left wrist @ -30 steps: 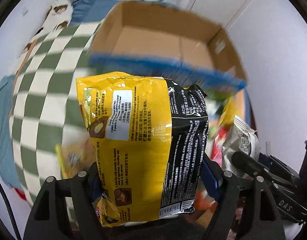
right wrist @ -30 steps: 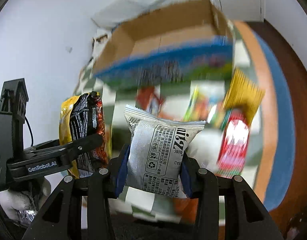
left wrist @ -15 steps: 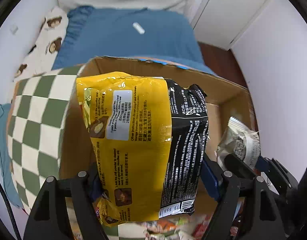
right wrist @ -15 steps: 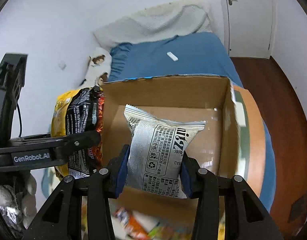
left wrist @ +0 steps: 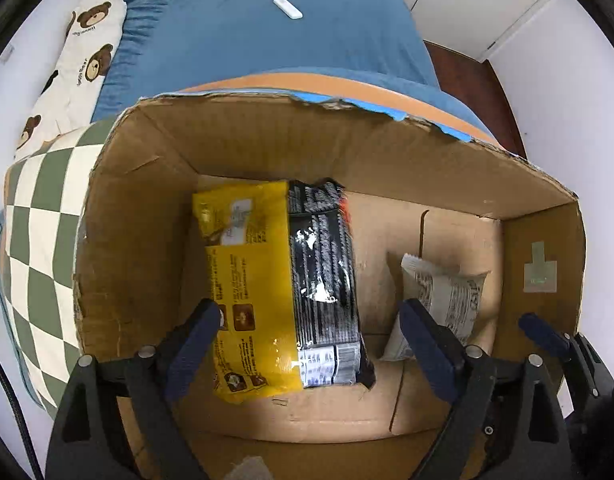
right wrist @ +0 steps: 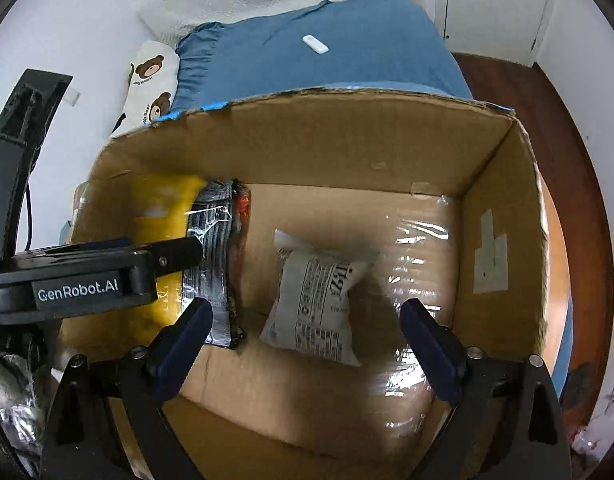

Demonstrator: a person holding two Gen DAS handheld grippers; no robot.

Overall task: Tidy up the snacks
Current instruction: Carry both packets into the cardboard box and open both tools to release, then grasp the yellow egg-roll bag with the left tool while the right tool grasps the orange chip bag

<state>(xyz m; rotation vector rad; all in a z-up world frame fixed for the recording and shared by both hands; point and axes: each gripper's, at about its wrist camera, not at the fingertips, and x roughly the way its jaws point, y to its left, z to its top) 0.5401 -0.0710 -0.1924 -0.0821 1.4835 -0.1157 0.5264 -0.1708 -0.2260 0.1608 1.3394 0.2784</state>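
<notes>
An open cardboard box (left wrist: 267, 140) (right wrist: 347, 136) fills both views. A yellow and black noodle packet (left wrist: 283, 280) lies free inside it on the left, also in the right wrist view (right wrist: 215, 264). A small silver snack packet (right wrist: 319, 304) lies free in the middle of the box, also in the left wrist view (left wrist: 443, 304). My left gripper (left wrist: 311, 344) is open above the noodle packet. My right gripper (right wrist: 307, 340) is open above the silver packet. Both packets look blurred, as if dropping.
The box sits on a green and white checked cloth (left wrist: 39, 248) on a bed with a blue sheet (left wrist: 267, 32). A bear-print pillow (left wrist: 75, 60) lies at the far left. A small white remote (right wrist: 315, 45) lies on the sheet. Dark wooden floor (right wrist: 571, 160) shows at right.
Both grippers have moved over the box and opened. The noodle packet and the silver packet have left the jaws and now lie inside the box.
</notes>
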